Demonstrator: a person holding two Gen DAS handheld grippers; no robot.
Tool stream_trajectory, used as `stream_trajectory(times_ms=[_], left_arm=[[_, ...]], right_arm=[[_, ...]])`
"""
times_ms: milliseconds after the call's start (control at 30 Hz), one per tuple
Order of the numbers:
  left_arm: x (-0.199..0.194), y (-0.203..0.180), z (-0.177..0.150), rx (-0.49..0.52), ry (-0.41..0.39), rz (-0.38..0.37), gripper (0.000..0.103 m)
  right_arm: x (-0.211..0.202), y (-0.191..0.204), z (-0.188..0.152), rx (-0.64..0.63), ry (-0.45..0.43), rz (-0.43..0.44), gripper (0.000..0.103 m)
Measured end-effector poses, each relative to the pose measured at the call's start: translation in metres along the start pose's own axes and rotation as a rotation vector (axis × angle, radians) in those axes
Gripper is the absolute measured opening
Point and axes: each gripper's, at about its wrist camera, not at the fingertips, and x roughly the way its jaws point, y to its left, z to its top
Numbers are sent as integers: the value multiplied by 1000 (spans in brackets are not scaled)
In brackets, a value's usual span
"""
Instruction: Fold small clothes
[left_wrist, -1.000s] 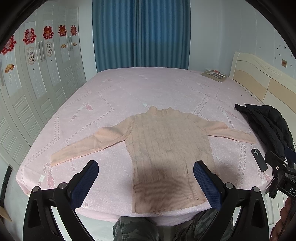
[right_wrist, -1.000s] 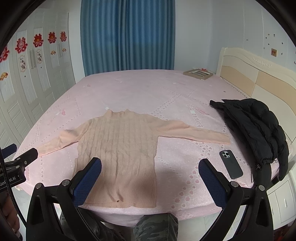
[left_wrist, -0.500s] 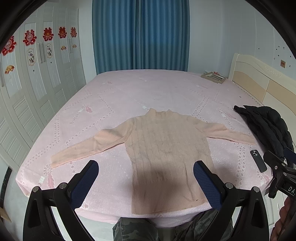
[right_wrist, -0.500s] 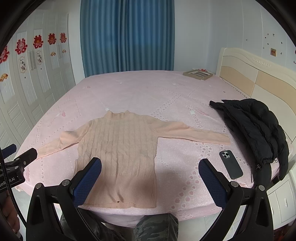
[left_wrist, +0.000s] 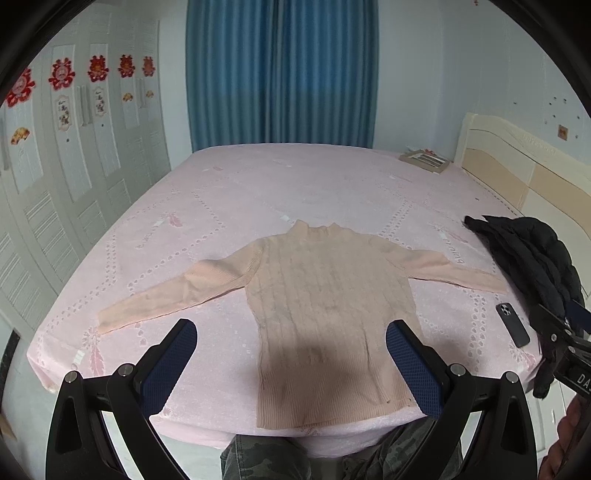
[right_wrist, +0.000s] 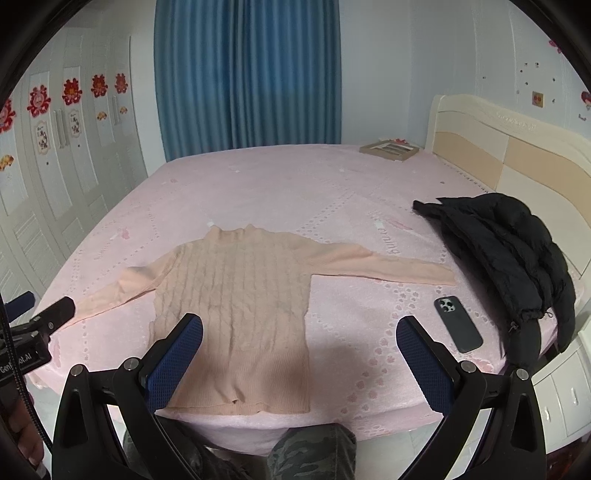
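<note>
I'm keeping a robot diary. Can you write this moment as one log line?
stage: before first fold | sweater: flat on bed, sleeves spread | left gripper: open, empty | right gripper: open, empty

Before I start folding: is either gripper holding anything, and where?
Nothing held: left gripper and right gripper are open above the peach cable-knit sweater.

A crumpled black puffer jacket (right_wrist: 506, 254) lies at the right edge of the pink patterned bedspread (right_wrist: 295, 184), with a dark smartphone (right_wrist: 458, 324) face down just beside it. A flat wooden picture frame (right_wrist: 390, 148) rests near the cream headboard (right_wrist: 517, 155). Blue curtains (right_wrist: 247, 74) hang behind.
</note>
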Motion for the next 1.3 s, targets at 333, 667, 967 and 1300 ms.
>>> stream_trajectory(times_ms=[333,667,967,1300], left_arm=[[27,10,-9,14,31,-37,102],[111,71,-27,-126,187,-36,96],[198,176,-63,-387,246,9,85],[242,311,-94,-738,177,170,67]], right_arm=[[18,-7,-5,19,-17,8,103],[82,-7,-7,18,46,40,103],[166,-4,-29,2,154,47,103],[217,4,-30,2,215,13,102]])
